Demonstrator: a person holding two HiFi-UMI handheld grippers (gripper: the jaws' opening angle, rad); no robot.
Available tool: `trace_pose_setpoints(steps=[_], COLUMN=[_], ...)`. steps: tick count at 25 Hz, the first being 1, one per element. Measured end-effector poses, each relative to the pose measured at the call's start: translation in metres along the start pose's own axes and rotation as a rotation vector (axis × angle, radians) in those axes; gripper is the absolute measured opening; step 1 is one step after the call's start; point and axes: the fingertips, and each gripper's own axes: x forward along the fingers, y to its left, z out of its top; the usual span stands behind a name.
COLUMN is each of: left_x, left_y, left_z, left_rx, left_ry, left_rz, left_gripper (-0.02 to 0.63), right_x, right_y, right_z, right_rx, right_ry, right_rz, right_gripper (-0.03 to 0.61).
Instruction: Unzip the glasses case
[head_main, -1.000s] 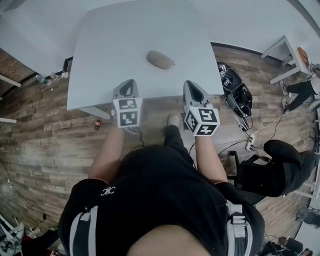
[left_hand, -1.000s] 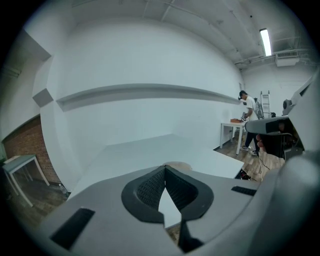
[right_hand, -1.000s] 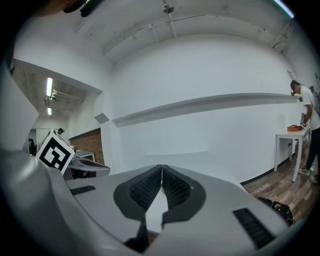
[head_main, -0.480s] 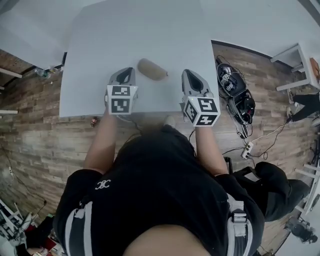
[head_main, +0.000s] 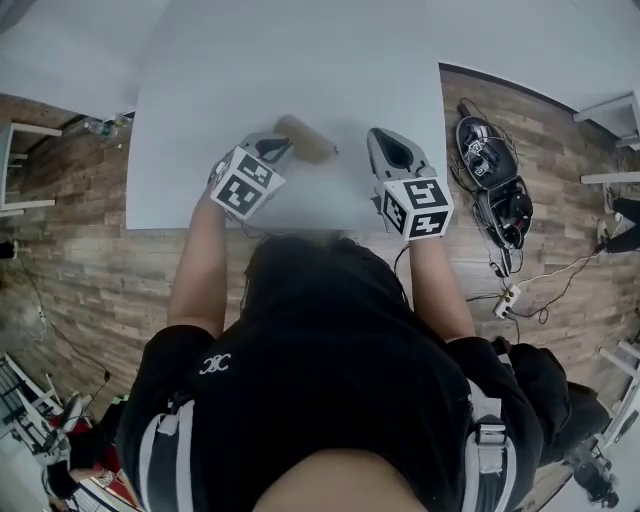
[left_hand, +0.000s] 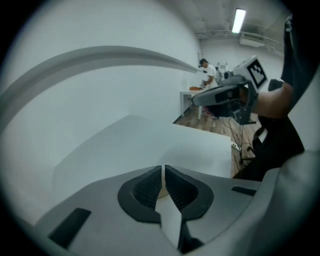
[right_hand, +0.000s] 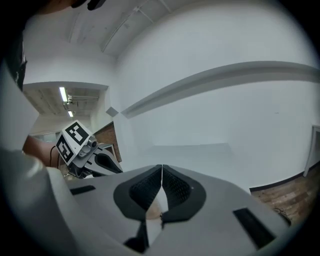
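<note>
Head view, looking steeply down: a person in a black top stands at the near edge of a white worktop (head_main: 200, 90). A tan, oval glasses case (head_main: 308, 140) lies on it a little in from that edge, between the two grippers. The left gripper (head_main: 281, 149) angles in with its tip just beside or touching the case's left end; which of the two cannot be told. The right gripper (head_main: 379, 137) sits apart from the case, on its right. The case looks closed, so the unzipping appears not to have begun; no zip pull can be made out. Beyond the case the worktop is bare and wide. On the wood floor at the right lie cables and black equipment (head_main: 497, 185), clear of the hands.

Left gripper view: the ribbed pads meet, with nothing clamped. The worktop's far corner and the other gripper show beyond.

Right gripper view: its pads also meet, empty. A tan sliver low behind them is probably the case. Bare worktop stretches ahead.
</note>
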Motion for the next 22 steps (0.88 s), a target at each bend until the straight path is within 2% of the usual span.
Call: trace_pose_setpoints(steps=[5, 9, 11, 13, 15, 17, 19, 22], left_x=[0.029, 0.064, 0.082, 0.097, 0.108, 0.114, 0.119, 0.130], left_y=[0.008, 0.023, 0.031, 0.038, 0.039, 0.036, 0.032, 0.032], left_z=[-0.014, -0.035, -0.041, -0.045, -0.047, -0.050, -0.056, -0.060], left_rx=[0.263, 0.490, 0.605, 0.714, 0.762, 0.755, 0.778, 0.828], left_ry=[0.142, 0.295, 0.347, 0.377, 0.380, 0.389, 0.423, 0.461], left_rz=[-0.134, -0.198, -0.222, -0.242, -0.296, -0.394, -0.491, -0.586], left_gripper=[0.007, 0.050, 0.092, 0.099, 0.112, 0.139, 0.191, 0.216], right_x=[0.015, 0.016, 0.015, 0.014, 0.011, 0.007, 0.001, -0.005], right_y=[-0.003, -0.004, -0.005, -0.005, -0.004, -0.005, -0.007, -0.005], right_z=[-0.010, -0.016, -0.019, -0.024, -0.030, -0.034, -0.039, -0.045], right_rx=[0.030, 0.041, 0.047, 0.048, 0.055, 0.069, 0.093, 0.120], right_ry=[0.021, 0.036, 0.044, 0.061, 0.074, 0.083, 0.091, 0.105], right_rz=[-0.008, -0.058, -0.091, -0.137, -0.183, -0.230, -0.275, -0.336], right_gripper=[0.014, 0.014, 0.014, 0.014, 0.014, 0.014, 0.014, 0.014])
